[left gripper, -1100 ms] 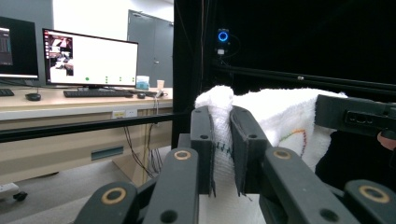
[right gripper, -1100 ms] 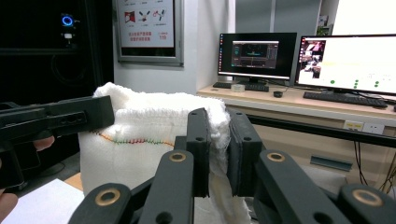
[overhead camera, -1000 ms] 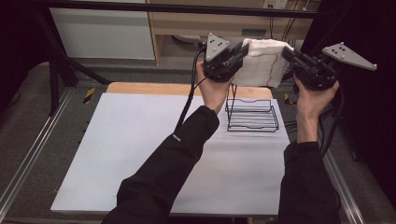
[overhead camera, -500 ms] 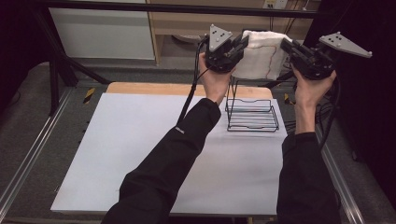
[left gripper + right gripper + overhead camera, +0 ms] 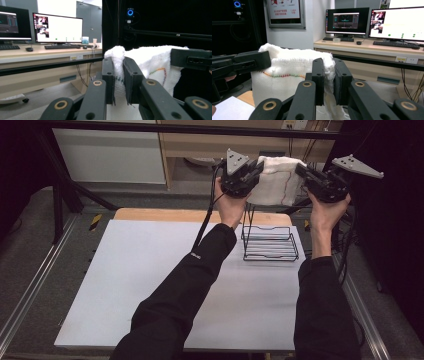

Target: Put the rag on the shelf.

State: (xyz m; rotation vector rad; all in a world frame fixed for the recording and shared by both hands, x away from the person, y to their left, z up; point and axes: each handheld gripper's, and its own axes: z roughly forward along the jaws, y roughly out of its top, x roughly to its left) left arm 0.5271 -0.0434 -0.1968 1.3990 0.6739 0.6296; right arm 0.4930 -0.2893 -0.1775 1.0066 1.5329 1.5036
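A white towel (image 5: 276, 180) with a coloured stitched line hangs stretched between my two grippers, high above the far edge of the table. My left gripper (image 5: 256, 168) is shut on the towel's left top corner (image 5: 117, 57). My right gripper (image 5: 301, 171) is shut on its right top corner (image 5: 328, 63). Below the towel, a black wire rack (image 5: 269, 242) stands on the white table top (image 5: 150, 280) at the far right. In the left gripper view the other gripper (image 5: 191, 58) shows at the towel's far end; in the right gripper view the other gripper (image 5: 244, 62) does too.
A wooden strip (image 5: 165, 214) borders the table's far edge. Metal rails (image 5: 30, 290) run along both sides. Beyond the table stands a desk with monitors (image 5: 58, 27) and keyboards. Black frame bars (image 5: 150, 127) cross behind.
Both hands have carried the stretched towel a little away from the person and to the left, still over the rack. The grip on both corners is unchanged.
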